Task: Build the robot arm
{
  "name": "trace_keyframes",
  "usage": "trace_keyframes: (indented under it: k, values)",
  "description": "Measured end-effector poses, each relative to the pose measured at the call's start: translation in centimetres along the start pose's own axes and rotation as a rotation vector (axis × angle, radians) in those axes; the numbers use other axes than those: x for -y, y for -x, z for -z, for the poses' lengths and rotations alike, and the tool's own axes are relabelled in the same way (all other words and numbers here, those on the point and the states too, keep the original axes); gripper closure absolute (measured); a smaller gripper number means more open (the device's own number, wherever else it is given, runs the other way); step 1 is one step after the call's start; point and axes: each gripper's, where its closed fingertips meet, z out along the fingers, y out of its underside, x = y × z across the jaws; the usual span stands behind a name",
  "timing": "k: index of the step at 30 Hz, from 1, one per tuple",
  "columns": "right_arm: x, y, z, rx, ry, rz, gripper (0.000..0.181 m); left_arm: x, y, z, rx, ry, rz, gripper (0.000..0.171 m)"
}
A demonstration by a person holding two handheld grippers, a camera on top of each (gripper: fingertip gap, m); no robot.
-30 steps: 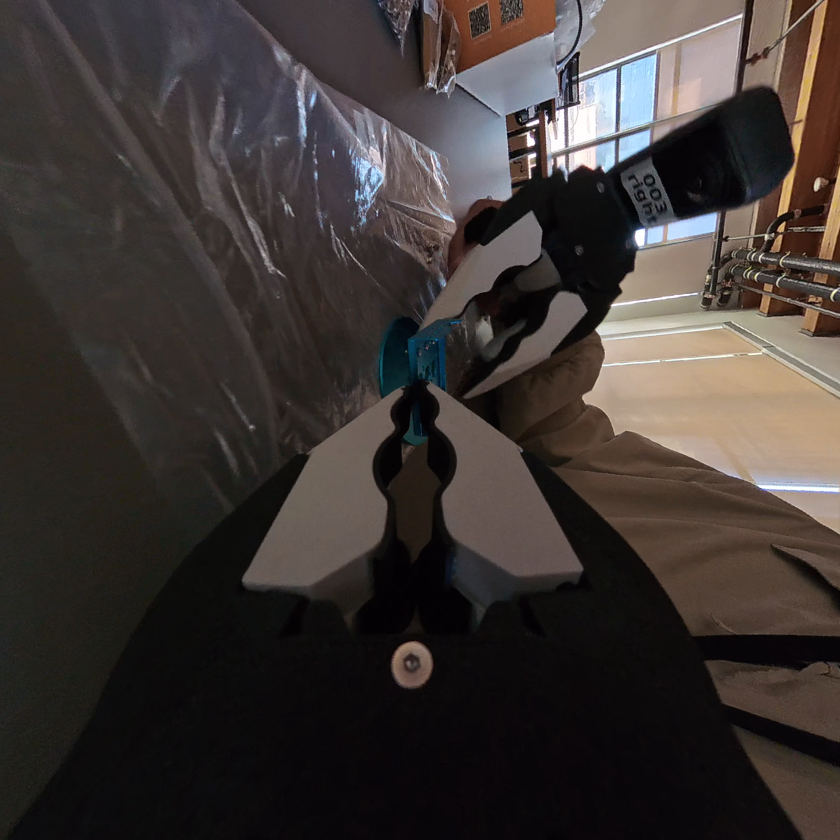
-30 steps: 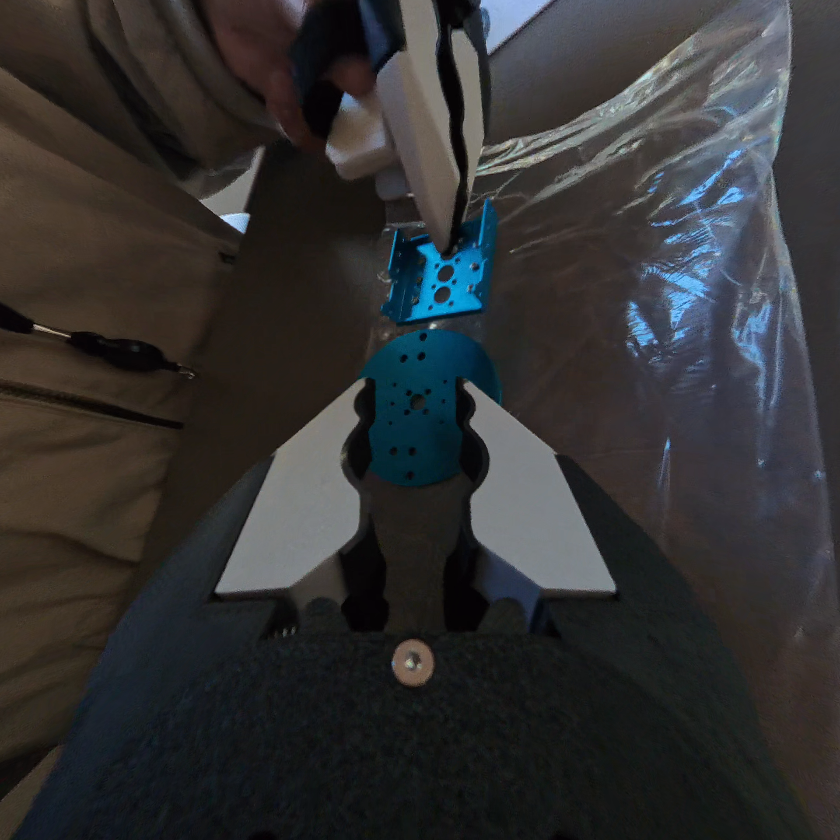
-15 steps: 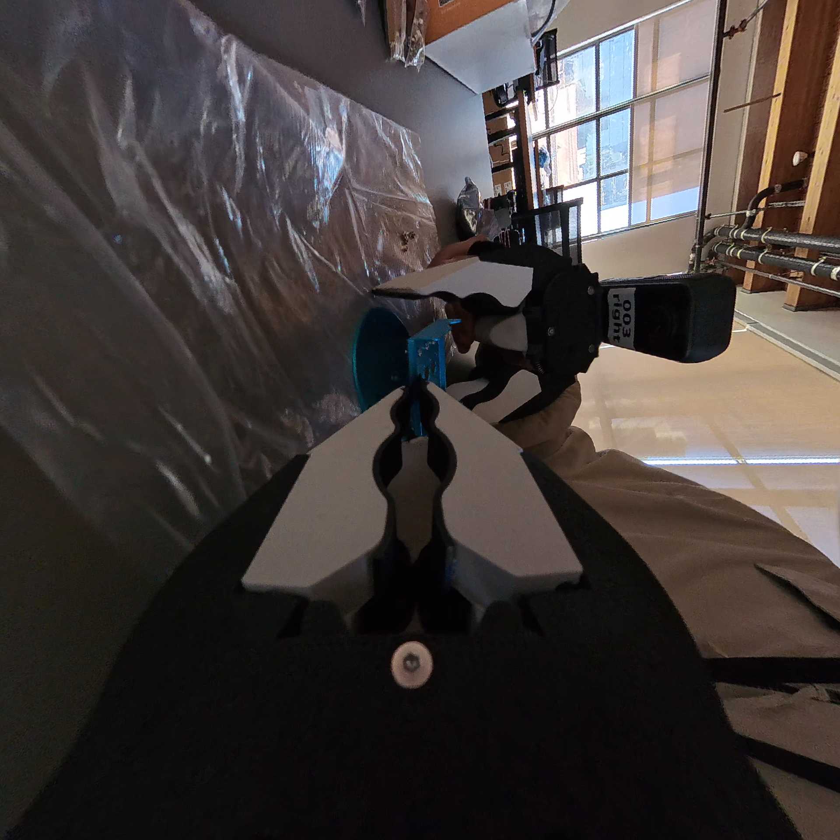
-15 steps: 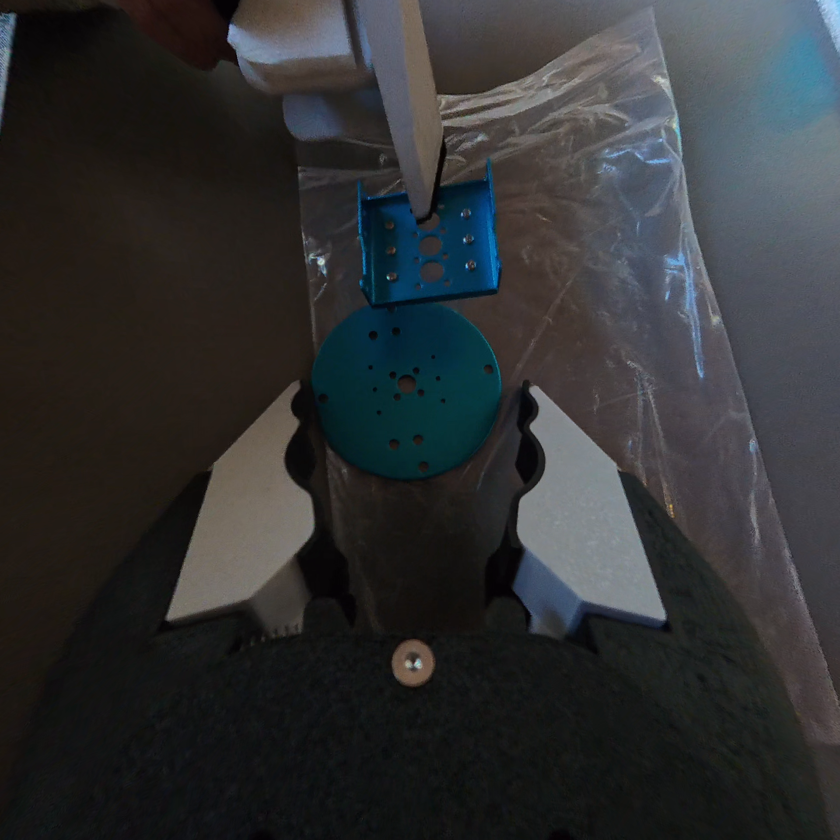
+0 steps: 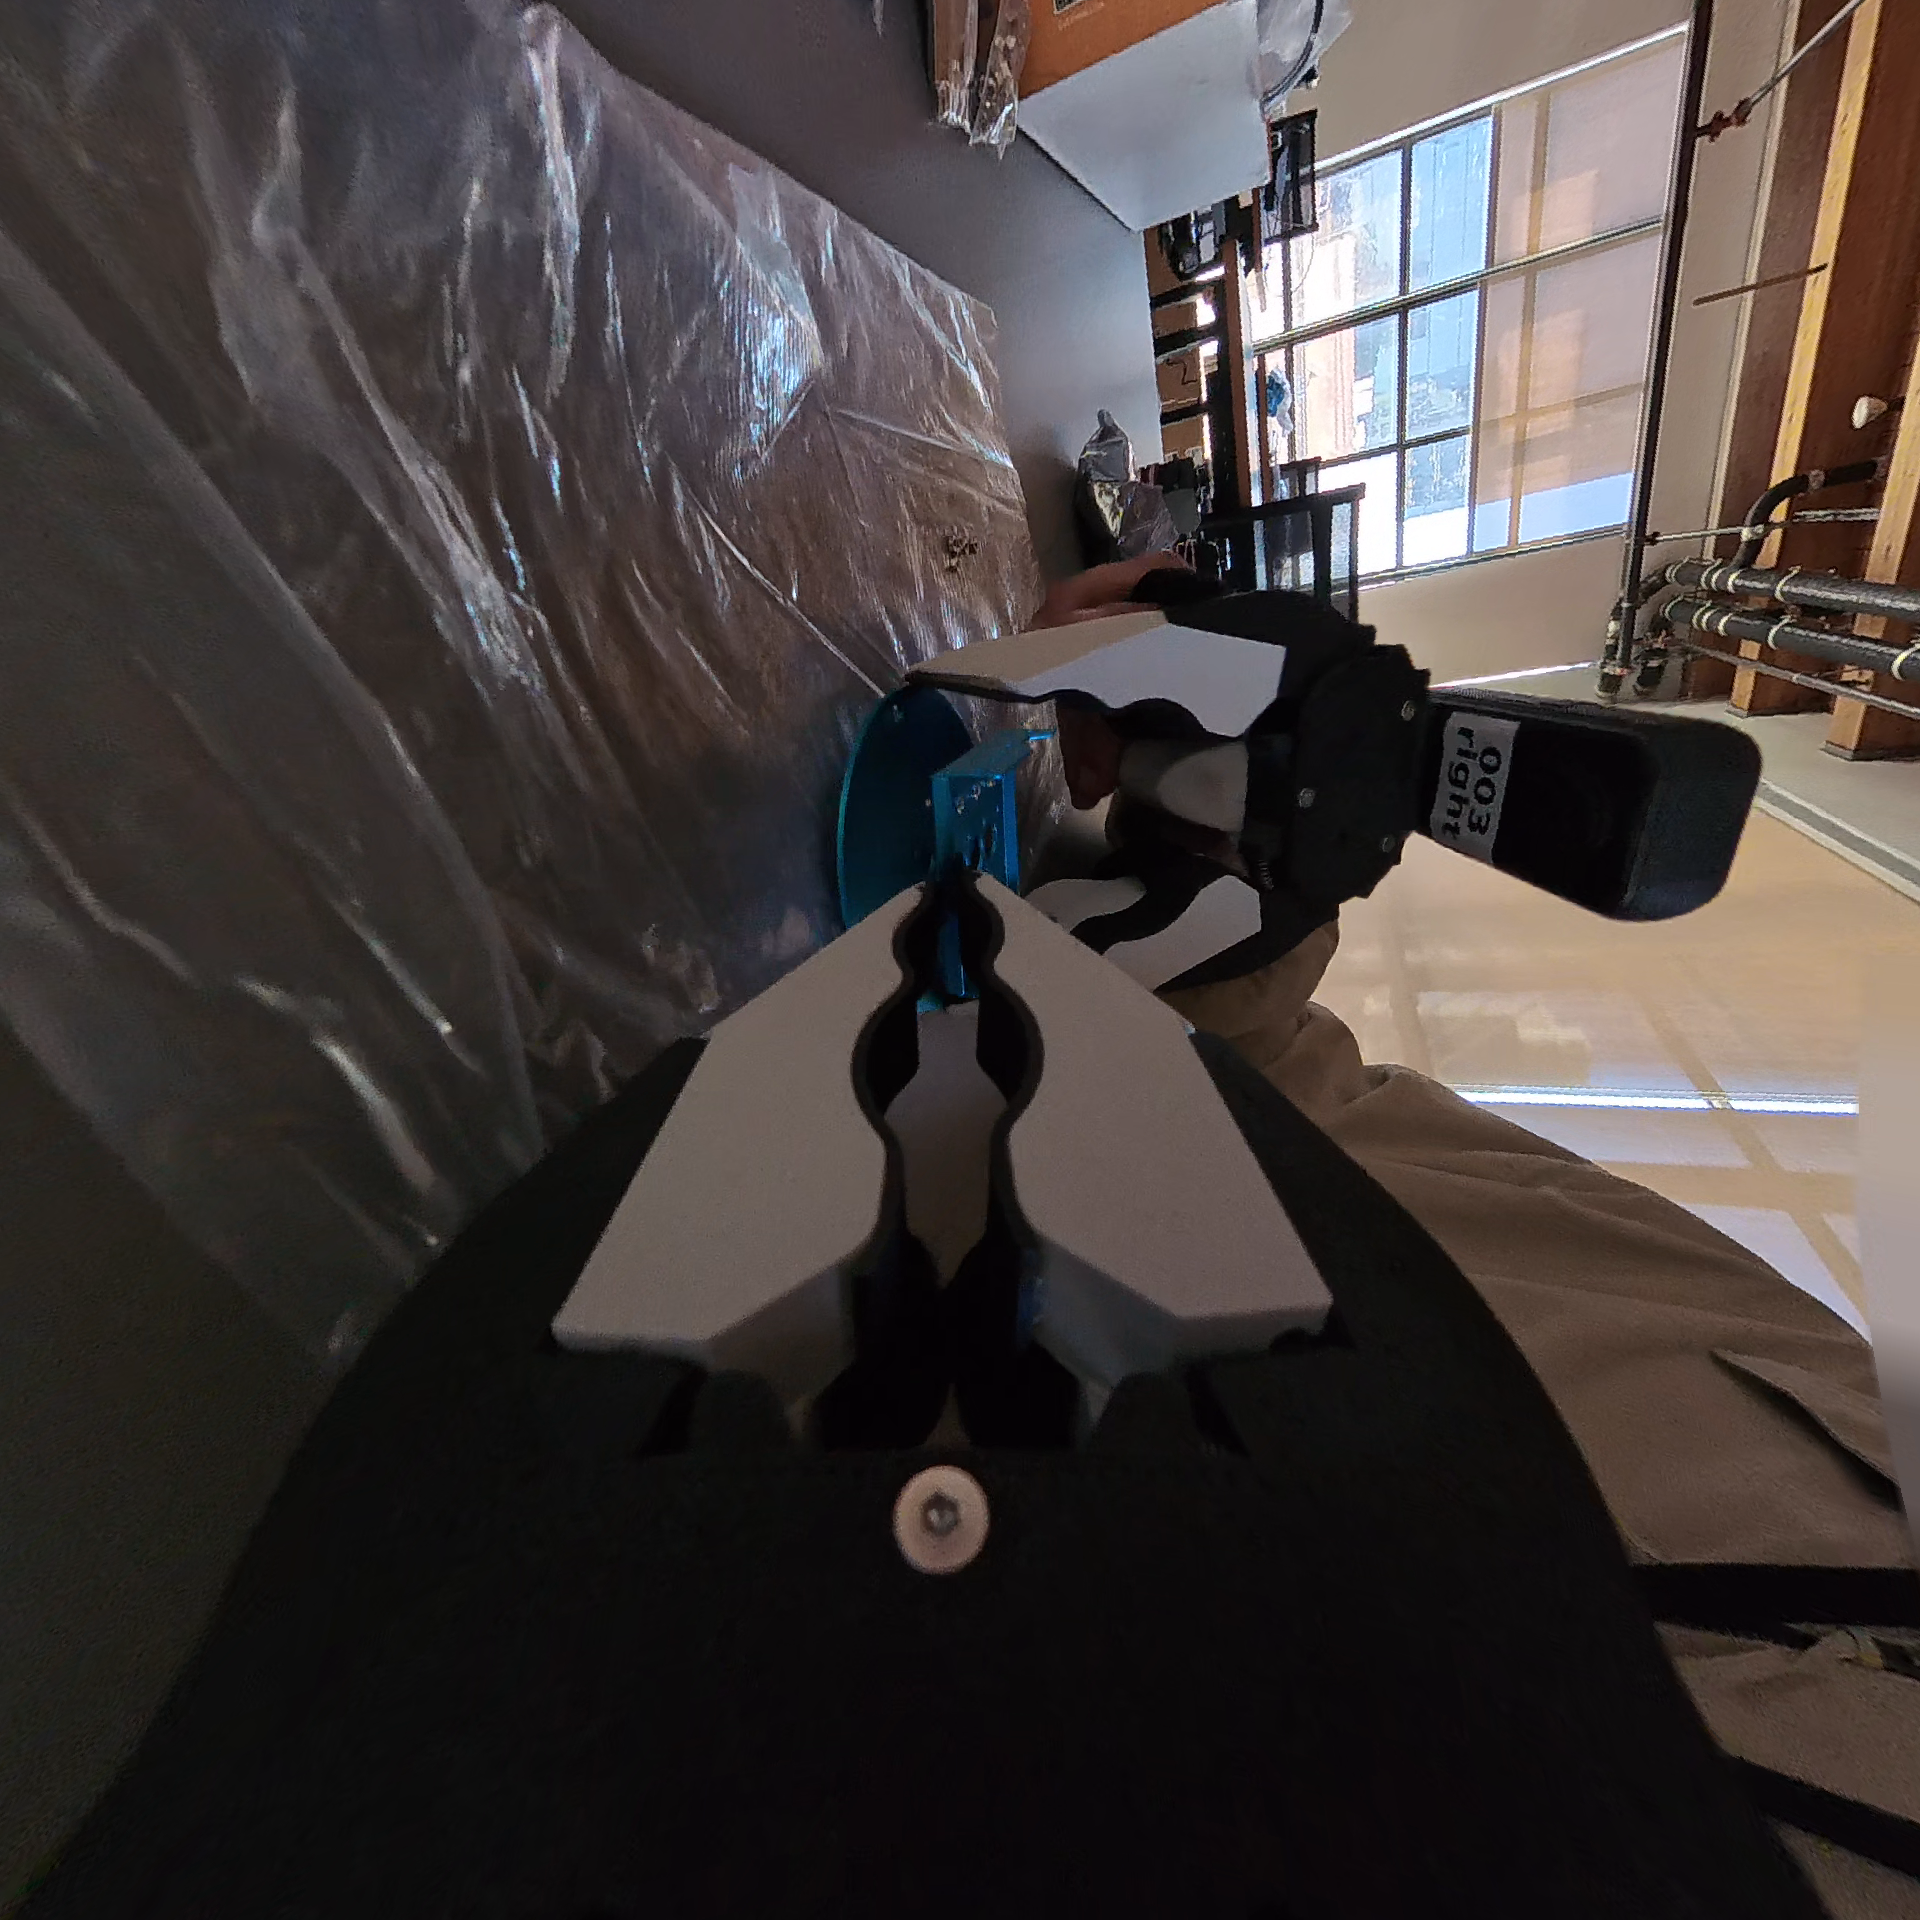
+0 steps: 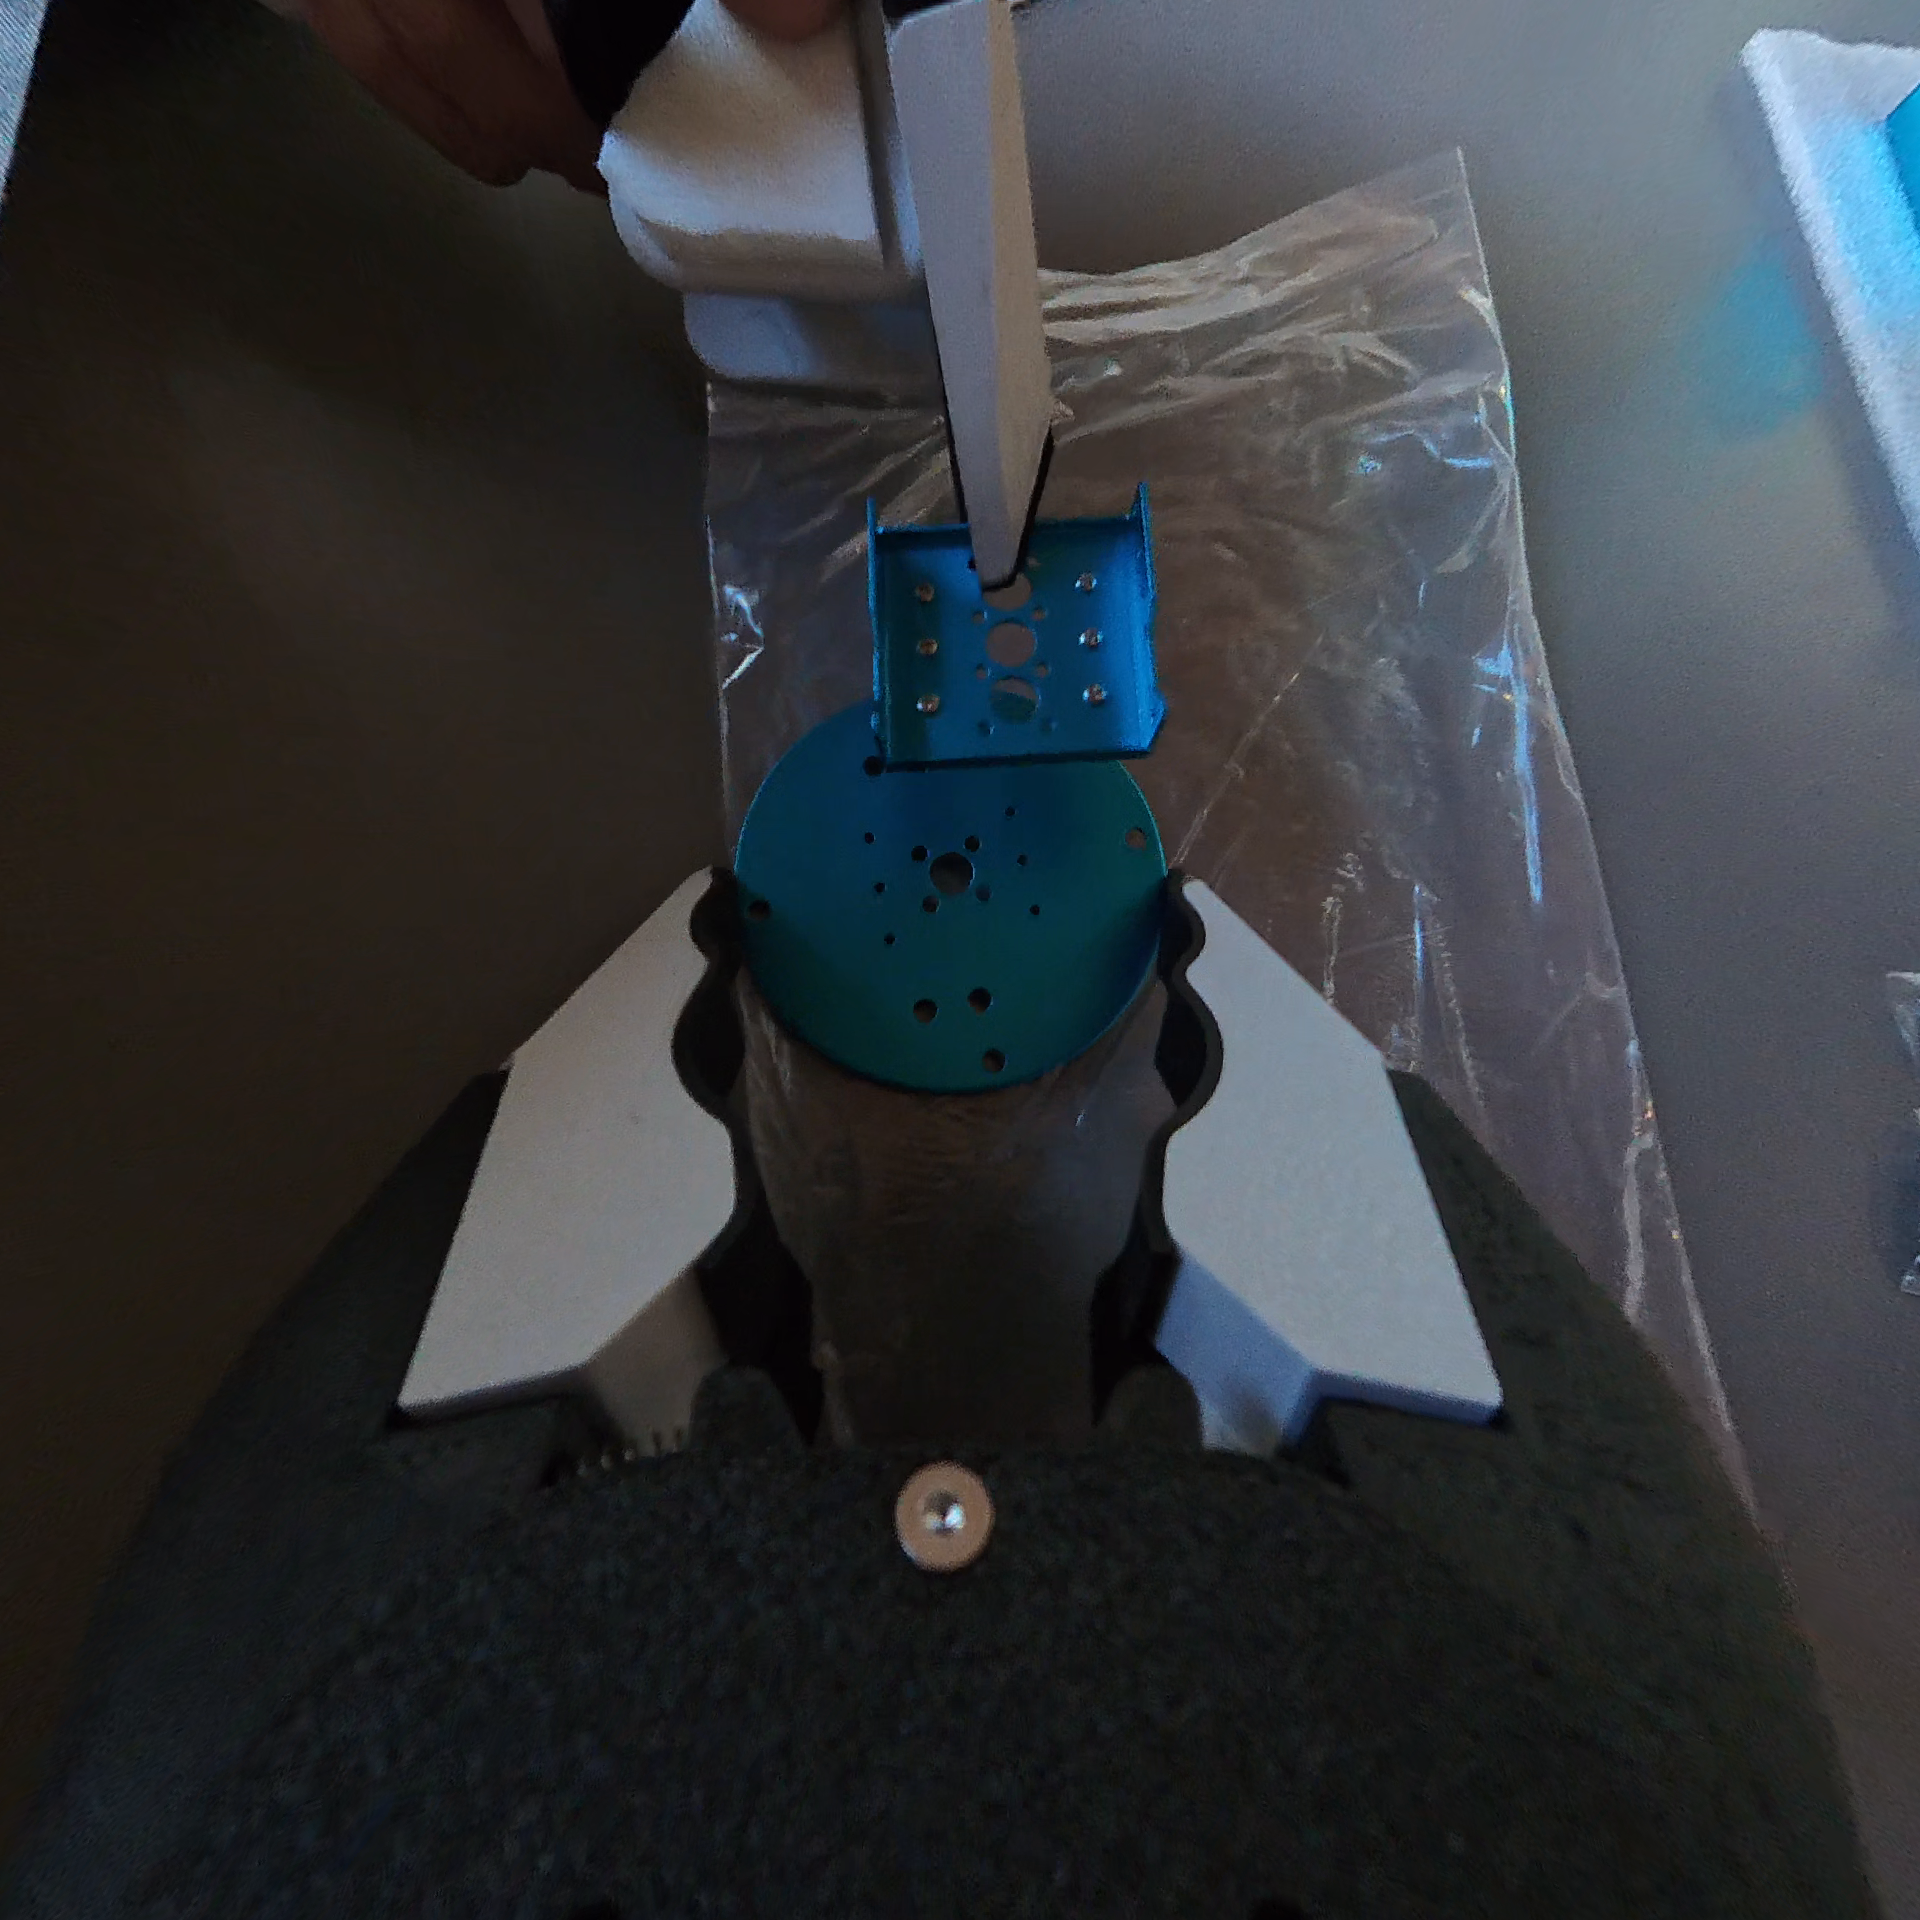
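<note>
My left gripper (image 5: 956, 883) is shut on the back edge of a blue U-shaped bracket (image 5: 977, 821) with several holes. In the right wrist view it comes down from the top (image 6: 1000, 566), and the bracket (image 6: 1013, 665) hangs over the far rim of a blue round disc (image 6: 945, 935). The disc lies flat on a clear plastic bag (image 6: 1299, 644). My right gripper (image 6: 948, 883) is open, one finger at each side of the disc's rim. I cannot tell whether they touch it. The right gripper (image 5: 977, 790) also shows in the left wrist view, straddling the disc (image 5: 883, 800).
The bag lies on a grey table (image 6: 364, 623). A white and blue box (image 6: 1849, 229) is at the far right, with a small packet (image 6: 1907, 1226) below it. A cardboard box (image 5: 1091, 52) stands at the table's far end. A person's beige clothing (image 5: 1558, 1299) is beside the table. Tip to tip, the grippers are about 5 centimeters apart.
My right gripper opened wide and swung square over the disc, and its fingers have since drawn in toward the rim. The left gripper moved the bracket over the disc's far edge.
</note>
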Motion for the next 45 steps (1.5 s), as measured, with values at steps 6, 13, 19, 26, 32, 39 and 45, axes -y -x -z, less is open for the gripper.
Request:
trace_keyframes:
  k: [6,13,19,26,32,39,45]
  values:
    - [0.5,0.0,0.4,-0.097,-0.012,0.105,0.101,-0.6,-0.4,-0.3,-0.022,-0.003,0.019,0.17]
    - [0.7,-0.1,0.7,-0.16,-0.046,0.14,0.101,-1.4,-0.8,-1.5,-0.003,-0.012,-0.028,0.17]
    - [0.7,-0.1,0.6,-0.159,-0.047,0.135,0.101,-1.7,-0.8,-2.1,0.017,-0.054,-0.035,0.17]
    - [0.7,-0.1,0.6,-0.16,-0.045,0.135,0.101,-1.3,-0.7,-2.5,0.054,-0.089,-0.039,0.17]
    - [0.7,0.0,0.6,-0.152,-0.045,0.116,0.101,-1.5,-0.2,-2.7,0.069,-0.093,-0.012,0.17]
    - [0.7,0.0,0.6,-0.154,-0.041,0.119,0.101,-1.4,0.0,-2.6,0.07,-0.093,0.014,0.17]
    - [0.7,0.0,0.6,-0.149,-0.042,0.11,0.101,-1.5,0.1,-2.6,0.072,-0.091,0.018,0.17]
